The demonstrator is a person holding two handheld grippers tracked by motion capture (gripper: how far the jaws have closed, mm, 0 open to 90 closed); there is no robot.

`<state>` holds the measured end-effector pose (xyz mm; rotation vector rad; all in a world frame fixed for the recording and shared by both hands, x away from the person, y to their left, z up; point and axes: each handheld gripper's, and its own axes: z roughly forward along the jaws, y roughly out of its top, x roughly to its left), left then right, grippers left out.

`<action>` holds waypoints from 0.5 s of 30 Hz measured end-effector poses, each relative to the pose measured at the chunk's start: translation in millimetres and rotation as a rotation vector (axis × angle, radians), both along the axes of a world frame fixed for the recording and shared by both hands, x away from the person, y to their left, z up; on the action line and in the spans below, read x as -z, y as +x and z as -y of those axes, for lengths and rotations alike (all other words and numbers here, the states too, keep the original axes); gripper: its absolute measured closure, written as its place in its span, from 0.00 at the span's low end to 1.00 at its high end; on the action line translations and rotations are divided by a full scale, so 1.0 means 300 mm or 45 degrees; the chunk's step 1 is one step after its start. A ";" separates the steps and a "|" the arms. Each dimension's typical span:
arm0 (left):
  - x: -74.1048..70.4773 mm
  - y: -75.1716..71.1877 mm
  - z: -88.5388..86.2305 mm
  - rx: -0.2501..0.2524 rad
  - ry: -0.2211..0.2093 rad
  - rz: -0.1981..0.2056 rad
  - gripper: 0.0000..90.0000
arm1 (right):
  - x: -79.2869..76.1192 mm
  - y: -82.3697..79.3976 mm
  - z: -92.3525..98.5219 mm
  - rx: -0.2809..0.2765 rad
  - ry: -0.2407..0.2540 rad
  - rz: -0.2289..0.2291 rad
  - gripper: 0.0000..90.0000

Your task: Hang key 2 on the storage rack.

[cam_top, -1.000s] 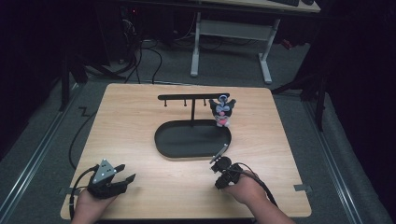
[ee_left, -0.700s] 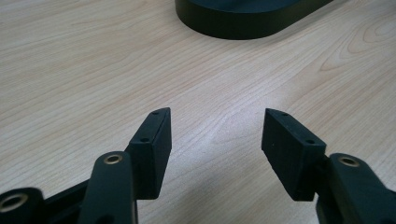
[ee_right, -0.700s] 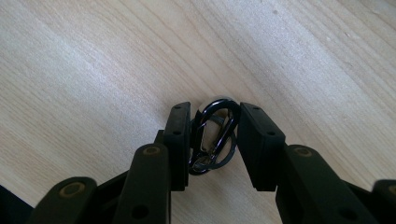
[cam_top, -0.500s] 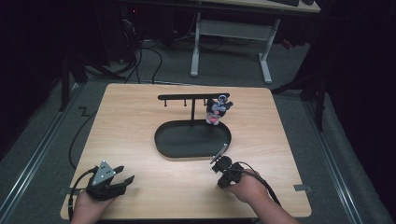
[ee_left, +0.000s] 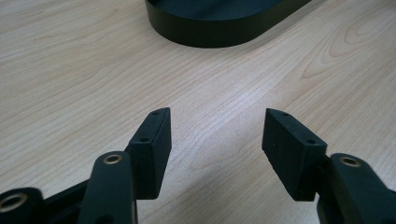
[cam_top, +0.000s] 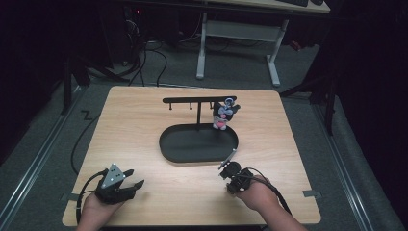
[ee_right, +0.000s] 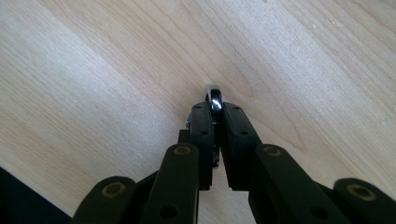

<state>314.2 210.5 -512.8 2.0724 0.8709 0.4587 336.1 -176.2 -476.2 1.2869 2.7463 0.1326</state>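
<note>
Nearby, black oval tray [cam_top: 198, 143] under a hanging toy [cam_top: 222, 115].

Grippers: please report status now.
Left gripper open, empty, low over table. Right gripper shut on small shiny metal piece. Toy hangs on rack over tray.

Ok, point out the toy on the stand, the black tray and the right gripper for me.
toy [cam_top: 222, 115], high view, on its pink and white body.
tray [cam_top: 166, 149], high view, on its left rim.
right gripper [ee_right: 215, 109], right gripper view, between its shut fingertips, at a small shiny metal piece.
</note>
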 end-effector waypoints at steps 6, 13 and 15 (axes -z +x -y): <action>-0.001 -0.005 0.000 -0.002 0.000 0.002 0.48 | 0.014 0.015 0.001 -0.006 -0.027 -0.022 0.90; 0.001 -0.005 -0.006 -0.001 0.005 0.000 0.48 | 0.019 0.025 -0.026 -0.078 -0.011 -0.078 0.94; 0.002 -0.004 -0.006 0.000 0.002 -0.004 0.48 | 0.012 0.024 -0.027 -0.073 0.006 -0.082 0.95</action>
